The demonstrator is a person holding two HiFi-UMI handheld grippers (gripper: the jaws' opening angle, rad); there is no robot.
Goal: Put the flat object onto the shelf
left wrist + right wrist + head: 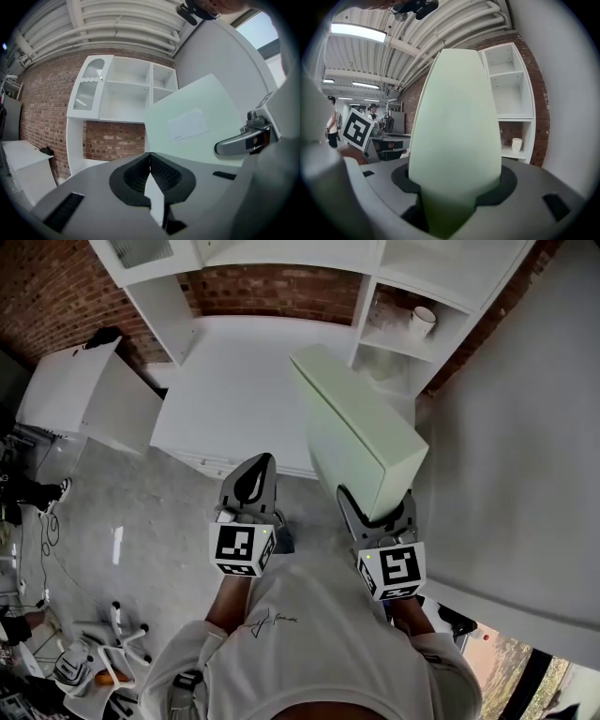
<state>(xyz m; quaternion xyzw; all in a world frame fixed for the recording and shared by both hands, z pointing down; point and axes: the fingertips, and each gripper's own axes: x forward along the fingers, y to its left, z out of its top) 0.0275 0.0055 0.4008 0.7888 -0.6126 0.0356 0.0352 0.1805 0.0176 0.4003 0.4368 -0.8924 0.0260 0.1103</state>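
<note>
Red brick wall (281, 292) is seen behind a white open shelf unit (369, 307) and a white tabletop (234, 390). A pale green, flat rectangular box (361, 423) is held in the air on edge, over the table's right side and near the lower right compartments, where a white cup (423, 321) stands. Its near end is clamped between the jaws of the right gripper (375, 512), and the rest rises away from them toward the shelf. The left gripper (262, 465) is kept beside it, apart from the box, with its jaws pressed together on nothing.
</note>
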